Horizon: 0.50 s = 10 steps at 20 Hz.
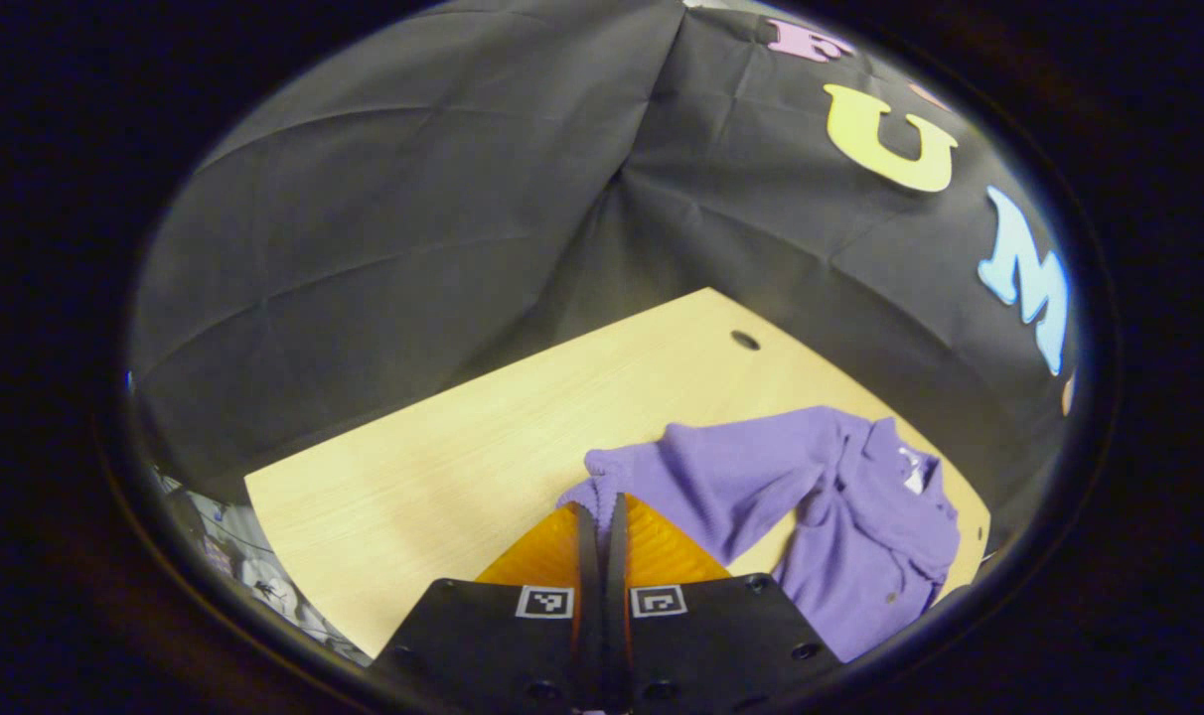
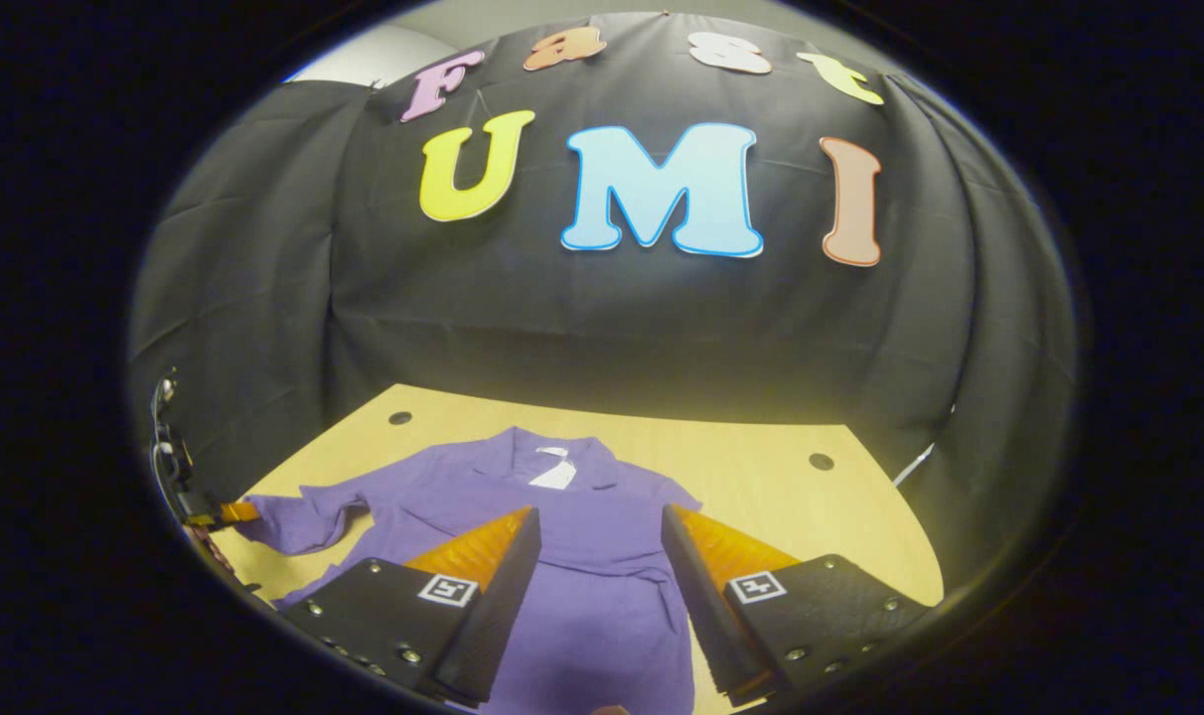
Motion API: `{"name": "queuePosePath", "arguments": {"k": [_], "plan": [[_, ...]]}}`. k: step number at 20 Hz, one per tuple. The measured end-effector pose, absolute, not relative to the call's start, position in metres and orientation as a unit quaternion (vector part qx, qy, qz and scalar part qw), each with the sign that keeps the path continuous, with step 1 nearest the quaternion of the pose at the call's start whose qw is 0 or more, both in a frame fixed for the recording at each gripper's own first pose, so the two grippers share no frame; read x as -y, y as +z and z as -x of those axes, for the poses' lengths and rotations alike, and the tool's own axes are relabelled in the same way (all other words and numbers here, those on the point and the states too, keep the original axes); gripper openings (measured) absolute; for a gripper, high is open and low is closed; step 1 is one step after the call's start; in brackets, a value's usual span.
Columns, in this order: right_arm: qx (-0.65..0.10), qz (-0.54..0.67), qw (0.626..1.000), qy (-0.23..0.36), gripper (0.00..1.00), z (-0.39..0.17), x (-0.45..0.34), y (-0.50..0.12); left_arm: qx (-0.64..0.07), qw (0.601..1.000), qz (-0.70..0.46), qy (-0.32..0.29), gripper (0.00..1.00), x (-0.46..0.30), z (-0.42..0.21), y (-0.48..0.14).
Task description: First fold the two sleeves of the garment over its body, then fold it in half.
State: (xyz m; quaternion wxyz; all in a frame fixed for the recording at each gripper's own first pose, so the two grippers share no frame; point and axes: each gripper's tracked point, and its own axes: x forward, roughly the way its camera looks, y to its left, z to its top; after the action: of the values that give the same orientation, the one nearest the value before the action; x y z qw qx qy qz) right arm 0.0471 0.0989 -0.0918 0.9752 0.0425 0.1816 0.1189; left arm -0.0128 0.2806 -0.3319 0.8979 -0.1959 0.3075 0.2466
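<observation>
Our left gripper (image 1: 602,516) pinches the purple shirt's (image 2: 582,536) sleeve end (image 1: 602,475). The shirt body lies to its right. Our right gripper (image 2: 597,541) hangs open above it.

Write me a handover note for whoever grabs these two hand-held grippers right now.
Left hand-held gripper: shut on the cuff of one sleeve, out to the side of the shirt on the table.
Right hand-held gripper: open, above the shirt's body, holding nothing.
Done: that sleeve is gripped; it is not yet over the body.
Left: lay this sleeve over, check the other sleeve, fold in half.
</observation>
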Motion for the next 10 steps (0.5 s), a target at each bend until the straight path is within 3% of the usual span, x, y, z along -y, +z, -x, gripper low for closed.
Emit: {"name": "queuePosePath", "arguments": {"k": [10], "plan": [[-0.185,-0.076,0.976,0.086,0.77,-0.055,-0.059,-0.101,-0.27,0.938,0.157,0.151,0.07,-0.174,-0.085,-0.259]]}}
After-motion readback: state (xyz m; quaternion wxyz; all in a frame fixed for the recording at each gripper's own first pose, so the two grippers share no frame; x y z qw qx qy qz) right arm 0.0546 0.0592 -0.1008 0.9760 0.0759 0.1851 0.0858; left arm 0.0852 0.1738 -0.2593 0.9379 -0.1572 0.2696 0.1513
